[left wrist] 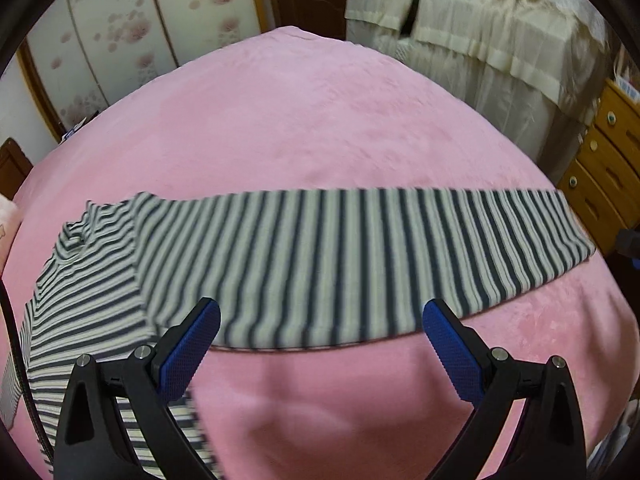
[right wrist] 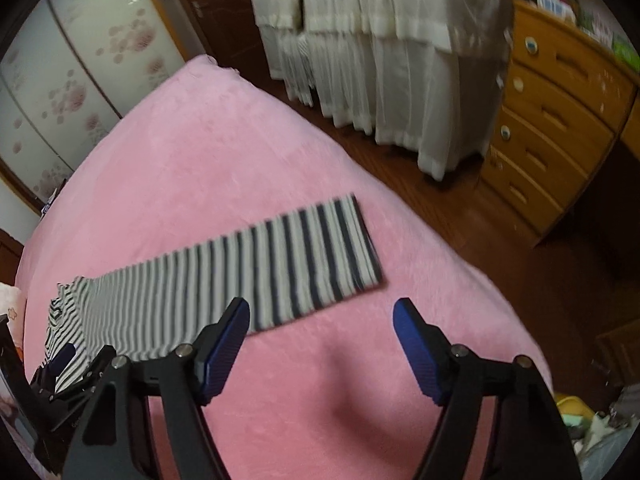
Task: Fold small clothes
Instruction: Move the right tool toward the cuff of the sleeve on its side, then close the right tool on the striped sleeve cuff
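A navy-and-white striped garment point(left wrist: 304, 256) lies on the pink bed point(left wrist: 304, 120), folded into a long band running left to right, with a bunched collar part at its left end point(left wrist: 80, 240). My left gripper point(left wrist: 320, 316) is open and empty, hovering just above the garment's near edge. In the right wrist view the same garment point(right wrist: 256, 268) stretches left from the bed's right side. My right gripper point(right wrist: 320, 320) is open and empty, just in front of the garment's right end. The left gripper's tip point(right wrist: 64, 354) shows at the far left.
A cream-draped piece of furniture point(right wrist: 384, 60) and a wooden drawer chest point(right wrist: 560, 120) stand beyond the bed's right edge, over a dark wood floor point(right wrist: 480, 232). Floral wardrobe doors point(left wrist: 120, 40) are at the back left. Clutter point(right wrist: 592, 432) lies on the floor at lower right.
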Demonstrator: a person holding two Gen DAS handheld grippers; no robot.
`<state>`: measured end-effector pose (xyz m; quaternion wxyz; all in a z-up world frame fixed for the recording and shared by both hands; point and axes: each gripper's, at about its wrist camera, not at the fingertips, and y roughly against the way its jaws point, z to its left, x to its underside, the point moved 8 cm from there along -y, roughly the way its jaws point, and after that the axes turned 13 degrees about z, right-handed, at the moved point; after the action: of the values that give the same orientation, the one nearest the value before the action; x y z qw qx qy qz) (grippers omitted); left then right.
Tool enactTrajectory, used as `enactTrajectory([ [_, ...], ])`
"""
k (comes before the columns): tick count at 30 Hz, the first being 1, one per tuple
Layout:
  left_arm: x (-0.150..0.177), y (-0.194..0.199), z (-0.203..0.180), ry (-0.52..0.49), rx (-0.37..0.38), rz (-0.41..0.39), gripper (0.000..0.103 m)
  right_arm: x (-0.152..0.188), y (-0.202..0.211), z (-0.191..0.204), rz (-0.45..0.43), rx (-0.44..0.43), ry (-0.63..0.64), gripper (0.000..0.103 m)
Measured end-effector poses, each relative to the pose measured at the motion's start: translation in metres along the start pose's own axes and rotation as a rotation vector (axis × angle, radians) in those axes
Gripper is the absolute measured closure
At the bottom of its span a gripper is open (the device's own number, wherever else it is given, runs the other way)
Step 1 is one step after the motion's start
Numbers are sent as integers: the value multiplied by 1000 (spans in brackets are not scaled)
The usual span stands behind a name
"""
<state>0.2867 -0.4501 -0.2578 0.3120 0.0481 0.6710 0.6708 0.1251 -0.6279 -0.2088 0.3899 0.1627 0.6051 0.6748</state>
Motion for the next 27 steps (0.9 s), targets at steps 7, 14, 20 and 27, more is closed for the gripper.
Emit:
enactTrajectory([
  [7,2,-20,-24,-18,-47,-7,2,5,-47,-24,77,-86,-93,38],
  [14,-4,-41,-18,40,-62,36,2,-10,-73,-30,75,-186,-178,44],
  [20,-3,-39,-5,63,-56,38,2,-24,-86,-22,53,-149,-148,95],
  [27,-2,-17,16,110,-33,15,2,-29,-47,9,-78,-197,-40,98],
])
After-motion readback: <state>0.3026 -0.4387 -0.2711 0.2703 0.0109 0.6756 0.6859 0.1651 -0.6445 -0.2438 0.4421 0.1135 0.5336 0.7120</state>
